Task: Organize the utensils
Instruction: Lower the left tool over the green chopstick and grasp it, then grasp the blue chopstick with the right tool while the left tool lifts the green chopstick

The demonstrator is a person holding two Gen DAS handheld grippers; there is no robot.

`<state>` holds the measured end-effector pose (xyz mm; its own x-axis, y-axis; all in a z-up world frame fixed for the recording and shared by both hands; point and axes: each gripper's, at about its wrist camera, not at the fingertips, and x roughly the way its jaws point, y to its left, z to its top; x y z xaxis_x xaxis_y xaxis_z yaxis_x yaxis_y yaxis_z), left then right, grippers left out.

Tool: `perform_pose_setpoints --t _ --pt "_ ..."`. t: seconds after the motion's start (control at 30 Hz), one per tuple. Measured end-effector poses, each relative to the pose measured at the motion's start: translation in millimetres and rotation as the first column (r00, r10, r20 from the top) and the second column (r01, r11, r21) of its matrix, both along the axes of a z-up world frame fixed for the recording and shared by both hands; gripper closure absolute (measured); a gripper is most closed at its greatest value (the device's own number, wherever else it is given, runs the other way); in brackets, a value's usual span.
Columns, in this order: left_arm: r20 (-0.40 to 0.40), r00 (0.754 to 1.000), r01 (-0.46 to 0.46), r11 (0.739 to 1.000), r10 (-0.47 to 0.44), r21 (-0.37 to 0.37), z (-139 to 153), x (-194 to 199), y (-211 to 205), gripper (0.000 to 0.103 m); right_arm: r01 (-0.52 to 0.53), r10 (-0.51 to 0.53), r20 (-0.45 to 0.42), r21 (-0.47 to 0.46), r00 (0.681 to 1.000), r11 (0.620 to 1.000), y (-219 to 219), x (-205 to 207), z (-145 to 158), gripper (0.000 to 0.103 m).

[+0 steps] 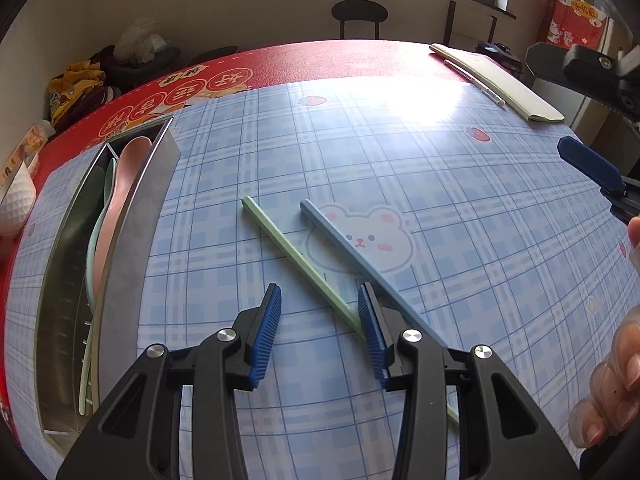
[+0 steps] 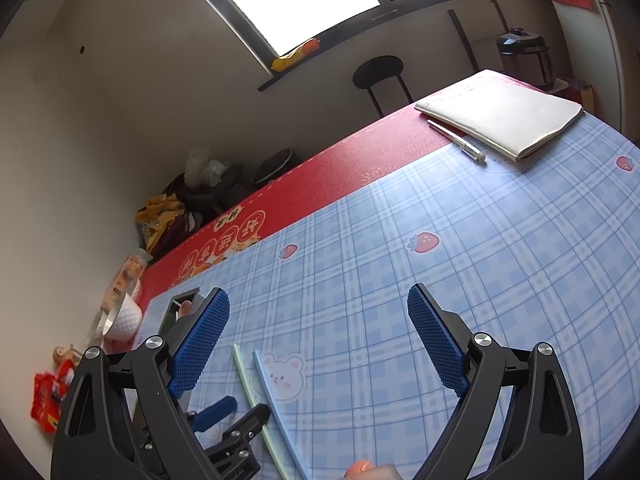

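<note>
A green chopstick (image 1: pixel 298 258) and a blue chopstick (image 1: pixel 352 256) lie side by side on the blue checked mat. My left gripper (image 1: pixel 320 300) is open and empty just above them, its right pad (image 1: pixel 370 332) over the green one's near part. A steel utensil tray (image 1: pixel 140 248) at the left holds a pink spoon (image 1: pixel 124 188) and green utensils. My right gripper (image 2: pixel 320 336) is open and empty, raised above the mat. In the right wrist view, the green chopstick (image 2: pixel 250 392), the blue chopstick (image 2: pixel 276 404) and the left gripper (image 2: pixel 232 420) show below.
A notebook (image 2: pixel 504 114) and pen (image 2: pixel 456 140) lie at the table's far right. A white textured cup (image 2: pixel 124 316) stands left of the tray. A red cloth (image 1: pixel 320 60) covers the far table edge. A black stool (image 1: pixel 359 16) stands beyond.
</note>
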<state>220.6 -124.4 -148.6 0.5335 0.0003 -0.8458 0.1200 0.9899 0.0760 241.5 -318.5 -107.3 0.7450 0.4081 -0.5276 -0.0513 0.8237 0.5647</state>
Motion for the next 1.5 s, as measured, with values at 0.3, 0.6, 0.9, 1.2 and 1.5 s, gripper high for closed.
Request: perform_pose_setpoints --t 0.3,0.6,0.9,1.2,1.5 --pt "-0.023 0.999 0.036 0.995 -0.034 0.096 1.8 -17.0 22.6 0.066 -0.015 0.015 -0.004 0.009 1.0 1.0 0.6 -0.7 0.7 0.015" --pt "0.058 0.998 0.024 0.997 -0.029 0.076 -2.0 -16.5 19.9 0.068 -0.036 0.037 -0.03 0.01 0.999 0.999 6.3 2.4 -6.0 0.015" --pt "0.117 0.992 0.061 0.996 -0.053 -0.066 -2.9 -35.3 29.8 0.097 -0.075 0.075 -0.004 -0.051 0.997 0.996 21.5 0.7 -1.2 0.015" --pt "0.205 0.978 0.088 0.967 -0.038 -0.239 31.2 -57.8 60.9 0.097 -0.194 0.189 -0.059 -0.123 0.98 0.973 53.3 6.4 -15.9 0.016" --pt "0.28 0.959 0.143 0.935 -0.05 -0.325 69.0 -67.1 108.2 0.097 -0.293 0.292 -0.038 -0.206 0.956 0.934 84.6 -4.6 -11.0 0.016"
